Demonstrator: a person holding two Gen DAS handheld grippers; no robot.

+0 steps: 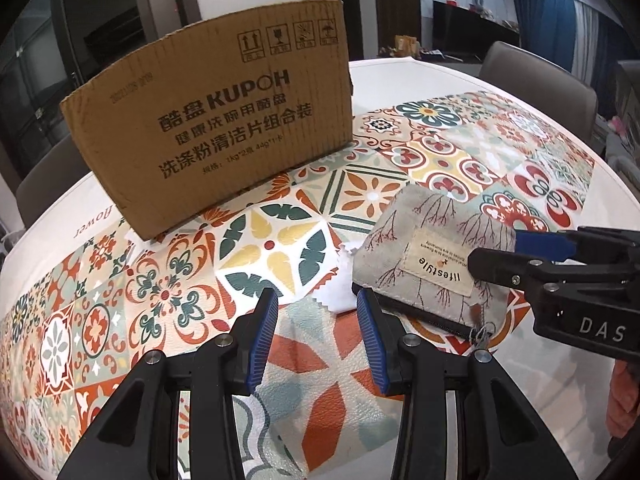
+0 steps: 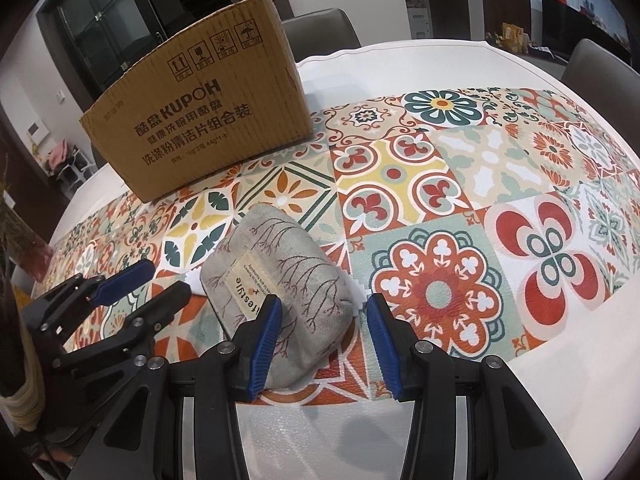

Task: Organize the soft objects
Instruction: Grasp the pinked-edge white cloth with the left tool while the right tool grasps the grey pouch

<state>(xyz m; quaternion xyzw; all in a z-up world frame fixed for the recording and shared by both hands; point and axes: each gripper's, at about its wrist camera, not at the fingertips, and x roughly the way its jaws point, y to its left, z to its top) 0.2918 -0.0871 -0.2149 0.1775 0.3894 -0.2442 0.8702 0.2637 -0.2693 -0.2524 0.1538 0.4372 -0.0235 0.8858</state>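
1. Pouch (image 2: 280,280), grey fabric with a "lifestyle" label, lies on the patterned worktop (image 2: 520,184) near the cardboard box (image 2: 200,108)
2. Left tongs (image 1: 318,312) apart, empty
3. Right tongs (image 2: 324,320) apart, straddling the pouch's near end

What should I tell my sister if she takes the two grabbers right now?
Left gripper: open, empty, over the mat, just left of the pouch.
Right gripper: open, holding nothing; the near end of the pouch lies by its left finger.
Pouch: flat on the mat, with a white cloth peeking out from under it.
Box: stands at the back of the mat; its inside is not visible.
Done: nothing picked up yet.
Left: grab the pouch, probably put it in the box, then see to the cloth.
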